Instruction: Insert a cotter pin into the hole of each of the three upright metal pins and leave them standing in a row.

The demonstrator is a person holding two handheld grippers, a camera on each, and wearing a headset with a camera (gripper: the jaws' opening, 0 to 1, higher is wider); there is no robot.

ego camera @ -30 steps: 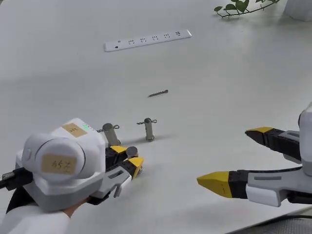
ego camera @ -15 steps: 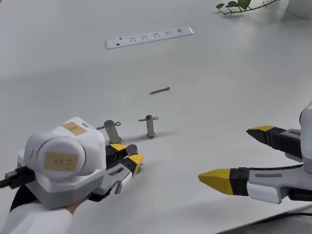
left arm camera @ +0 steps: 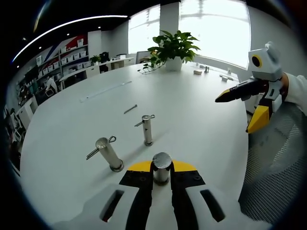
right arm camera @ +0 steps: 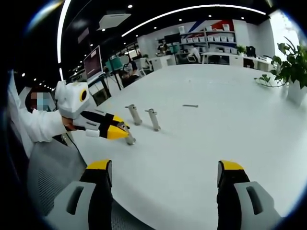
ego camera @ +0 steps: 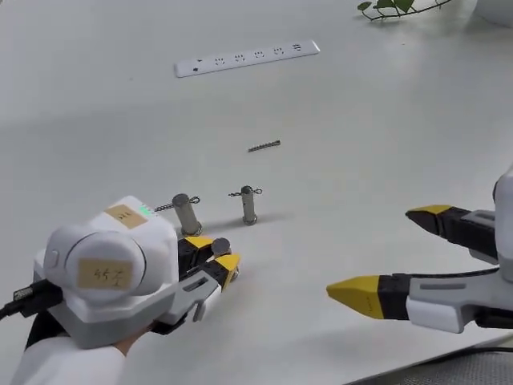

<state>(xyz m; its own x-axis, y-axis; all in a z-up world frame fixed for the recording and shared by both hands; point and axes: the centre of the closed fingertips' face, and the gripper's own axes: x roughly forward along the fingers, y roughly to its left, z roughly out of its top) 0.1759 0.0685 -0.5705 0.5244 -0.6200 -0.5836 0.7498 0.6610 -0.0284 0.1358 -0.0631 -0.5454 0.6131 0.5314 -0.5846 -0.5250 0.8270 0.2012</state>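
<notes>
- Your left gripper (ego camera: 216, 255) sits low at the near left of the white table (ego camera: 361, 120). Its yellow-tipped jaws are closed almost fully around an upright metal pin (ego camera: 220, 246).
- In the left gripper view, that gripped pin (left arm camera: 162, 165) stands between the two jaws of the gripper (left arm camera: 162, 173), its round top facing the camera. In the right gripper view, the pin's foot (right arm camera: 129, 140) looks to be down on the table, under the left gripper's tips (right arm camera: 122, 130).
- Just beyond the left gripper stands a second metal pin (ego camera: 186, 213), upright and apart from the jaws. A cotter pin (ego camera: 168, 206) is through its hole near the top and sticks out to both sides (left arm camera: 100, 147).
- To the right of it stands a third metal pin (ego camera: 248, 205), also upright, with its own cotter pin (ego camera: 242, 192) through the top.
- A loose cotter pin (ego camera: 264, 146) lies flat on the table farther back, well apart from all three pins.
- A white power strip (ego camera: 247, 58) lies across the far side of the table.
- Your right gripper (ego camera: 369, 250) hangs at the near right, well apart from the pins. Its jaws are spread wide with nothing between them, as the right gripper view (right arm camera: 165, 165) confirms.
- A potted plant (left arm camera: 173, 48) stands at the table's far edge, and its leaves (ego camera: 401, 6) reach into the top right of the head view.
</notes>
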